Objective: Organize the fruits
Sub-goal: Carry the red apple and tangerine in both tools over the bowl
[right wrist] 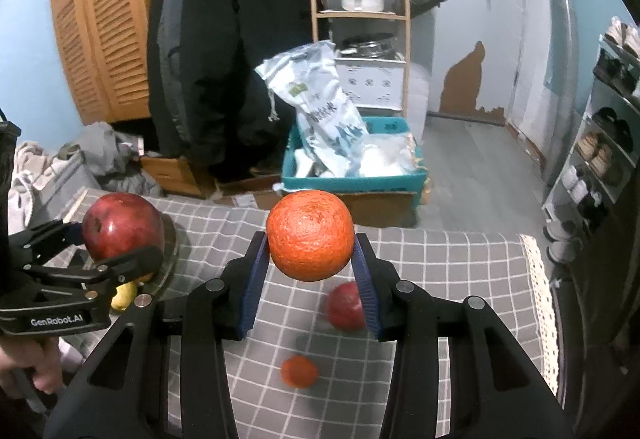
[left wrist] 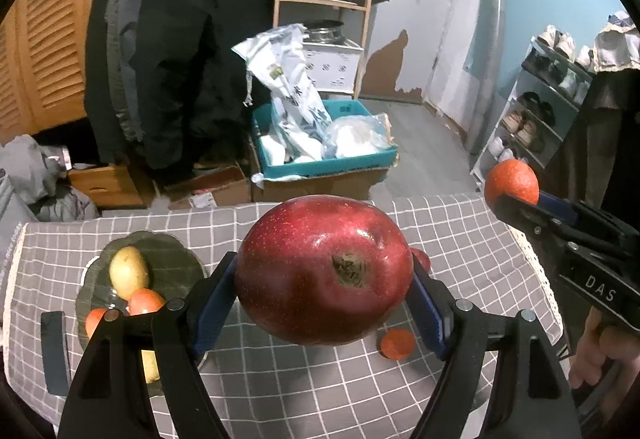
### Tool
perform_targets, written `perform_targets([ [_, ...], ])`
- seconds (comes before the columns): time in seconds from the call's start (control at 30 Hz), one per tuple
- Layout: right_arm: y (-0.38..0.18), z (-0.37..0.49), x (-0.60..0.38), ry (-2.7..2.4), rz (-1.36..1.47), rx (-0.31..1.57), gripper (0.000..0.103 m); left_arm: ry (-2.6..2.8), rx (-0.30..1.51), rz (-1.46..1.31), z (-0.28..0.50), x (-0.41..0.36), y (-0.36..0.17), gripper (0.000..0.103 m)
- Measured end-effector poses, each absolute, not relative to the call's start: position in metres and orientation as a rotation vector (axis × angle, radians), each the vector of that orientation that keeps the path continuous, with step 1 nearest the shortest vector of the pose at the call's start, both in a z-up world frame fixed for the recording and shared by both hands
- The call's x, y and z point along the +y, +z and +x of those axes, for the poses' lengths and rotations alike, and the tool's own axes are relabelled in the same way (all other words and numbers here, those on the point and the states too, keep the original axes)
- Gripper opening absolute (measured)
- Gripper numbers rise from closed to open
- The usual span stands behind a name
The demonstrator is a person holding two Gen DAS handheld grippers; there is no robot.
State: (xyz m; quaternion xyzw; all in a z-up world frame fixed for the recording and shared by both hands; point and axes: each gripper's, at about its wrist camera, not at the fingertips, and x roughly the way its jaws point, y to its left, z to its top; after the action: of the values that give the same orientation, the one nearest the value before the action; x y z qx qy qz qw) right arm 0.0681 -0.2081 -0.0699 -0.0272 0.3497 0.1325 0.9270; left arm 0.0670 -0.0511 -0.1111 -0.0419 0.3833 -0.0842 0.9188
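Left hand-held gripper (left wrist: 324,279) clamps red apple (left wrist: 324,271); right hand-held gripper (right wrist: 310,263) clamps orange (right wrist: 310,235).

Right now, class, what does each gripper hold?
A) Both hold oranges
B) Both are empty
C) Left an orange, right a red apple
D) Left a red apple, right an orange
D: the left gripper is shut on the red apple, and the right gripper is shut on the orange, both above the checked tablecloth.

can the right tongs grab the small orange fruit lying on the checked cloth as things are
Probably not yet: the right tongs are already shut on a large round orange. The small orange fruit lies uncovered on the grey checked cloth just below.
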Motion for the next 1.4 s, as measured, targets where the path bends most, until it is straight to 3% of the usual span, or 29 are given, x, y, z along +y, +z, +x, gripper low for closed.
perform_targets([
  [0.57,-0.069,0.085,-0.141,0.378,-0.067,0.724,0.041,-0.062,0.782,-0.151,0.061,0.011,-0.115,0.080],
  [1.4,-0.111,0.117,-0.032,0.520,-0.098,0.831,0.041,0.093,0.881,-0.249,0.061,0.104,-0.168,0.080],
])
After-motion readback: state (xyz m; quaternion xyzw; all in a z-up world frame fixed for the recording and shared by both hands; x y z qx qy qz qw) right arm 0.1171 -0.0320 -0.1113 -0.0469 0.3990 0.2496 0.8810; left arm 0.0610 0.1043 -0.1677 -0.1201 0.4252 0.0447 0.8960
